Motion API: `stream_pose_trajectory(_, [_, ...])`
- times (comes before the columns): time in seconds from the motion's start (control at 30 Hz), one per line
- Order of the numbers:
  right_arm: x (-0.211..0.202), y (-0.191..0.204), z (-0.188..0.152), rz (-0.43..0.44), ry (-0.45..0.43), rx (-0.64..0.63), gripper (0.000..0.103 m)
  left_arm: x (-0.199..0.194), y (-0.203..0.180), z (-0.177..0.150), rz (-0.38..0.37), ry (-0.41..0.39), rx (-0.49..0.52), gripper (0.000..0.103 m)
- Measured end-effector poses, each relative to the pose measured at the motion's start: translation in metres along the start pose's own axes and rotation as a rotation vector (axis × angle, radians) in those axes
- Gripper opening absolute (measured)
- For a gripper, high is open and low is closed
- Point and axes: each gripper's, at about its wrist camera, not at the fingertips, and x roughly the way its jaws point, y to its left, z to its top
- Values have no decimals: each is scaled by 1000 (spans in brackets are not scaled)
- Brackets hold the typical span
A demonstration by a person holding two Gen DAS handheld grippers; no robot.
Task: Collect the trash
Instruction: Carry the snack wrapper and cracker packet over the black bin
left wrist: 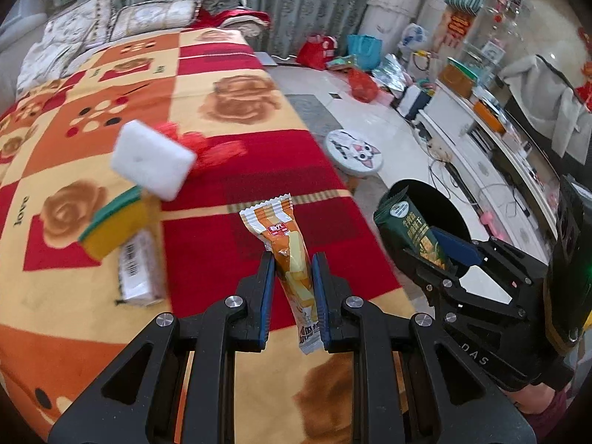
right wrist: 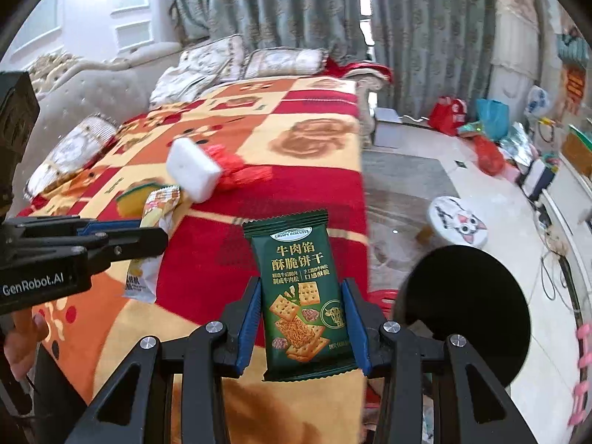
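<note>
left gripper (left wrist: 293,296) clamps an orange snack wrapper (left wrist: 292,255), pads pinching its middle, ends sticking out above and below. right gripper (right wrist: 301,327) clamps a green biscuit packet (right wrist: 301,292) across its width, top half standing up free. both items are off the blanket, carried in the air. black trash bin (right wrist: 462,310) sits on the floor just beside the bed edge, right of the green packet, mouth open.

handling guess: both are thin foil or plastic film, very light, floppy, a bit slick. the wrapper looks mostly flat, the biscuit packet possibly has something inside, can't tell. mid-body grip looks fine, an edge grip would likely slip.

surface: bed with a red and orange patterned blanket (left wrist: 229,148), soft and uneven. left on it: white sponge block (left wrist: 153,159), yellow-green sponge (left wrist: 118,227), small barcoded box (left wrist: 138,273), red mesh piece (left wrist: 207,144). room is cluttered, tiled floor, cat-face stool (left wrist: 353,151), bags by the curtain (left wrist: 296,0).
</note>
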Motion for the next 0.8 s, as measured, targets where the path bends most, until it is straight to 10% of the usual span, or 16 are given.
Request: stream_pose_trajectory(0.8, [-13,-132,-19,-164,21,232,41,82,-113,37,-127,68,122,18])
